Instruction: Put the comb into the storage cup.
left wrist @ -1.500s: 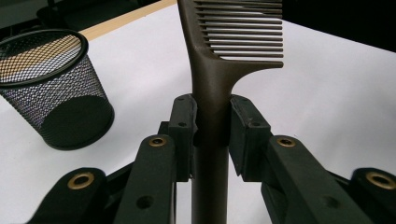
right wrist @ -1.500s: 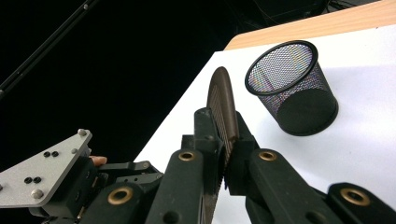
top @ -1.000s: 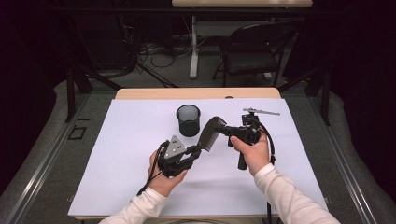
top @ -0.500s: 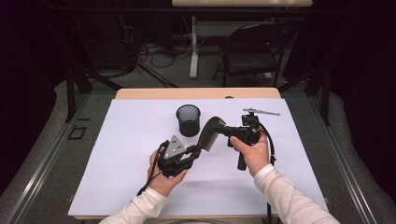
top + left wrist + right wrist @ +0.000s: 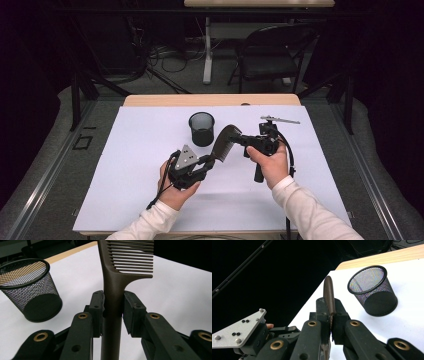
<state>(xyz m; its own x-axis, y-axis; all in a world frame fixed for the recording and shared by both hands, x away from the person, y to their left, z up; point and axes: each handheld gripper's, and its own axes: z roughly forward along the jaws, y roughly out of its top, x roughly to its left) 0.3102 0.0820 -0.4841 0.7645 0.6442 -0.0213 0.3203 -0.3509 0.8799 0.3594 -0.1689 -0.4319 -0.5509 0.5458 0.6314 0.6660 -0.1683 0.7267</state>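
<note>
A dark brown wide-tooth comb (image 5: 223, 142) hangs above the white sheet, held between both grippers. My left gripper (image 5: 209, 161) is shut on its handle; in the left gripper view both pads press the handle (image 5: 113, 282) just below the teeth. My right gripper (image 5: 239, 140) is shut on the toothed end, and in the right gripper view the comb (image 5: 328, 295) stands edge-on between its pads. A black mesh cup (image 5: 201, 128) stands upright on the table just behind the comb, empty as far as I can see.
The white sheet (image 5: 140, 150) covers the table, with a wooden edge (image 5: 210, 100) at the far side. The left gripper's grey plate (image 5: 237, 331) sits close to the right gripper. A folding chair (image 5: 275, 55) stands beyond the table.
</note>
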